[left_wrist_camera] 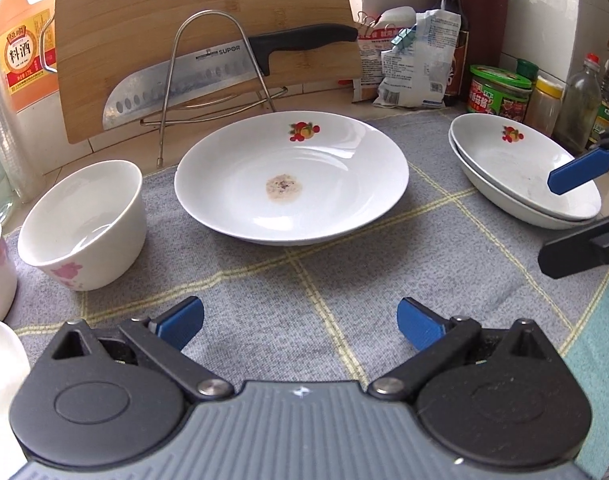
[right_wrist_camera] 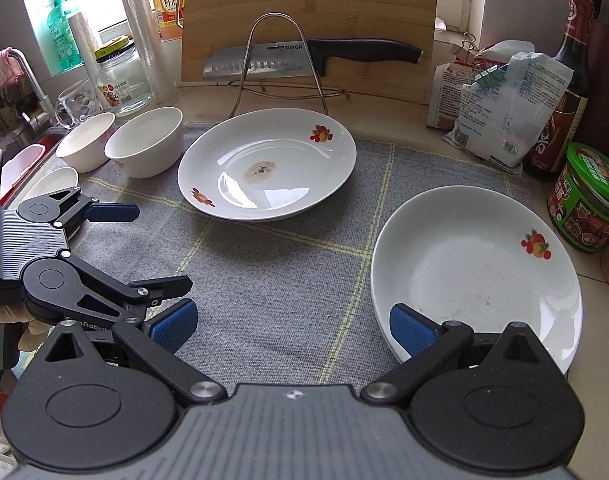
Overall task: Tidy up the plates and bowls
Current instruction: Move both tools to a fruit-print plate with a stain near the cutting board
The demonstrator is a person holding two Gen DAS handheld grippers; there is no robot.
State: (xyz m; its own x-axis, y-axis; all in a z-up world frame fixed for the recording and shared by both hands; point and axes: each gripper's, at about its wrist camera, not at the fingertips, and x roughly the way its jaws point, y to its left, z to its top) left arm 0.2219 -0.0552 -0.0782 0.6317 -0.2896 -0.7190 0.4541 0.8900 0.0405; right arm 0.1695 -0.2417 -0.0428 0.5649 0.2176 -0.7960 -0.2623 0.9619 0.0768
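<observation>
Both claws spread wide and empty over the grey checked mat [left_wrist_camera: 304, 280], plates ahead of them.

The left gripper [left_wrist_camera: 300, 322] hovers low over the mat's near edge with its blue pads far apart, holding nothing; the stained plate [left_wrist_camera: 291, 178] lies straight ahead of it near the mat's far edge, well apart from the pads, in front of the wire rack [left_wrist_camera: 216, 76] with the knife [left_wrist_camera: 208, 76] and the bamboo cutting board [left_wrist_camera: 192, 28]. A white bowl [left_wrist_camera: 82, 224] with a pink flower sits at the mat's left edge, ahead and to the left of this claw. The right gripper [right_wrist_camera: 292, 330] is likewise wide open and empty; two stacked plates [right_wrist_camera: 476, 276] rest at the mat's right edge, and its right pad sits just over the stack's near rim; whether it touches is unclear. A second bowl [right_wrist_camera: 86, 146] stands beside the first.
</observation>
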